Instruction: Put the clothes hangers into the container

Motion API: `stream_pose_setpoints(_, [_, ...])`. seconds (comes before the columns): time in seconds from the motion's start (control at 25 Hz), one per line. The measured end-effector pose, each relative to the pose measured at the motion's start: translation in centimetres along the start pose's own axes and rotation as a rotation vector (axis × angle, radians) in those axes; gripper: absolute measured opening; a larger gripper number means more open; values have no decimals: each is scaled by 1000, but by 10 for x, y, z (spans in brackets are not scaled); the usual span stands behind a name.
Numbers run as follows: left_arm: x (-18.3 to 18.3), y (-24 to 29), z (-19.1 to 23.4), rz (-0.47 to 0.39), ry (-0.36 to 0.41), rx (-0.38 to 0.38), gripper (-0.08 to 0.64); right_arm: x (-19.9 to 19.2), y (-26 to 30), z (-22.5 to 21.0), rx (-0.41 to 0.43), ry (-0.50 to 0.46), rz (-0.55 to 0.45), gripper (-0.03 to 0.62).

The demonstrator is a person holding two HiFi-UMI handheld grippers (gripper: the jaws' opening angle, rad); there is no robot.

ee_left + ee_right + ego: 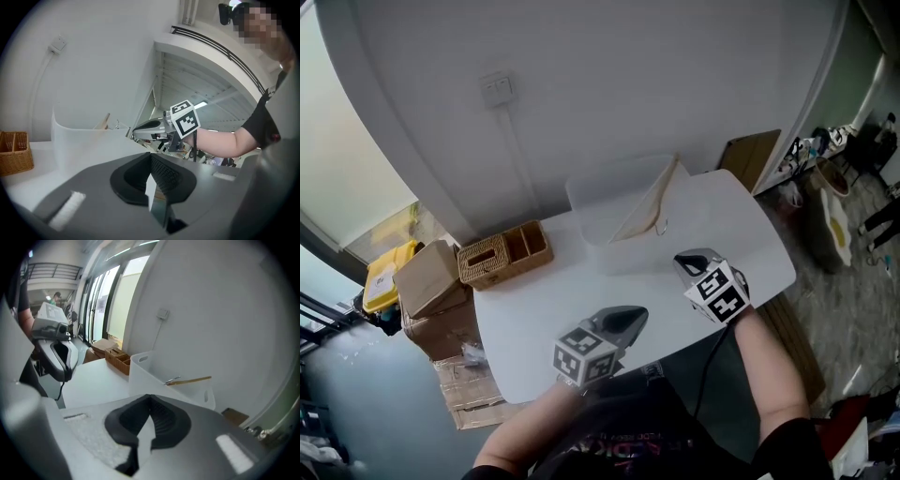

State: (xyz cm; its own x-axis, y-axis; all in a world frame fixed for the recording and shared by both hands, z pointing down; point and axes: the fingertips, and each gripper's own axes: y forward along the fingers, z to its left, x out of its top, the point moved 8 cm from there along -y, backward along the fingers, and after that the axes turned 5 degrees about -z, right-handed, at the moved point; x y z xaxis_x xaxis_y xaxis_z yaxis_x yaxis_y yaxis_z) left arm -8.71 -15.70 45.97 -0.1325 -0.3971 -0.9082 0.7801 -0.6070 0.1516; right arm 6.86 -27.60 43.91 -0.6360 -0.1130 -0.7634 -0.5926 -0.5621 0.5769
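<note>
A wooden clothes hanger (648, 204) leans inside the white container (628, 255) at the back of the white table (534, 319), its metal hook over the front rim. In the right gripper view the hanger (190, 380) pokes out above the container (154, 378). My left gripper (633, 314) hovers over the table's front edge, shut and empty. My right gripper (686, 260) sits to the right, just in front of the container, also shut with nothing in it. In the left gripper view the right gripper (140, 127) points toward the container (79, 140).
A wicker organiser basket (504, 253) stands at the table's back left corner. Cardboard boxes (431, 281) and a yellow item (384, 277) lie on the floor to the left. A wall runs right behind the container.
</note>
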Motion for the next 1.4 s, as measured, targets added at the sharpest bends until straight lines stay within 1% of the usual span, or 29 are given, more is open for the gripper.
stream_pose_setpoints(0.08, [-6, -9, -3, 10, 2, -11, 5, -3, -7, 18, -7, 71, -26, 2])
stream_pose_setpoints(0.52, [-52, -60, -18, 74, -34, -34, 5, -16, -43, 121, -17, 359, -130, 2])
stream_pose_setpoints(0.68, [-64, -63, -27, 64, -63, -60, 5, -26, -53, 146, -22, 444, -140, 3])
stream_pose_setpoints(0.8, [-68, -68, -35, 70, -54, -44, 5, -31, -66, 163, -22, 468, -146, 2])
stream_pose_setpoints(0.88, [-70, -69, -41, 70, -54, -29, 5, -34, -75, 172, -16, 463, -147, 2])
stream_pose_setpoints(1.04, [-77, -66, -60, 62, -64, -10, 5, -47, -93, 184, 15, 469, -137, 2])
stream_pose_setpoints(1.4, [-112, -46, -124, 66, -110, 38, 5, -95, -143, 199, 95, 494, -130, 2])
